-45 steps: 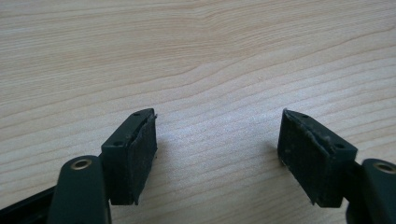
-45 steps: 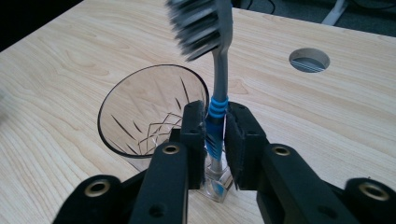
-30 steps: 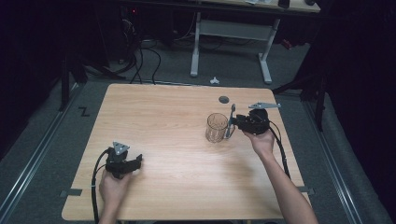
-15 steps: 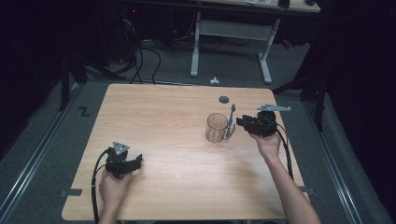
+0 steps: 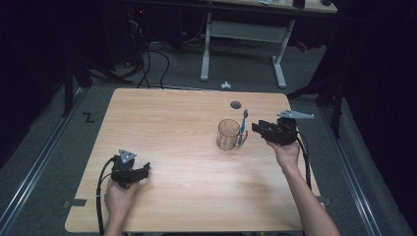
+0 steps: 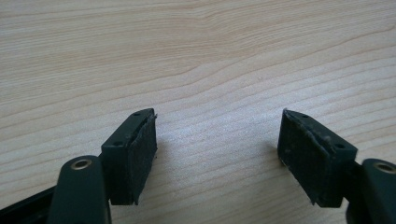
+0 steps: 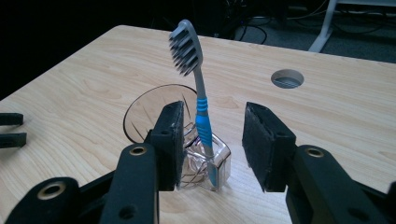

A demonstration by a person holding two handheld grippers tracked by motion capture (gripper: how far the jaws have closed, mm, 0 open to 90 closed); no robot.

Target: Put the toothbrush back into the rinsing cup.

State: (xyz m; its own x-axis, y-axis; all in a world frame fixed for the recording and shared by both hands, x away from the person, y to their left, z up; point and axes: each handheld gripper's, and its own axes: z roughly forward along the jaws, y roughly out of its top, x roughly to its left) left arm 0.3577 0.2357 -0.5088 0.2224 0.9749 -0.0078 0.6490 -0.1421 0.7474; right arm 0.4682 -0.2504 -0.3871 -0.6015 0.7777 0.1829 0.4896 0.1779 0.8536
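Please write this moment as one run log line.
toothbrush: upright in glass cup | right gripper: jaws just opening, toothbrush between, not pressed | left gripper: open on table

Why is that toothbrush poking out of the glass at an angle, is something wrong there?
Nothing looks wrong. The toothbrush stands bristles-up in a clear glass cup, leaning against its rim, as brushes do. The cup is upright on the wooden table, nothing spilled. The right tongs are open around the handle without pressing it.

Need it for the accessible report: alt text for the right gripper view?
A grey and blue toothbrush stands tilted in a clear glass cup on a wooden table, seen between the open right gripper.
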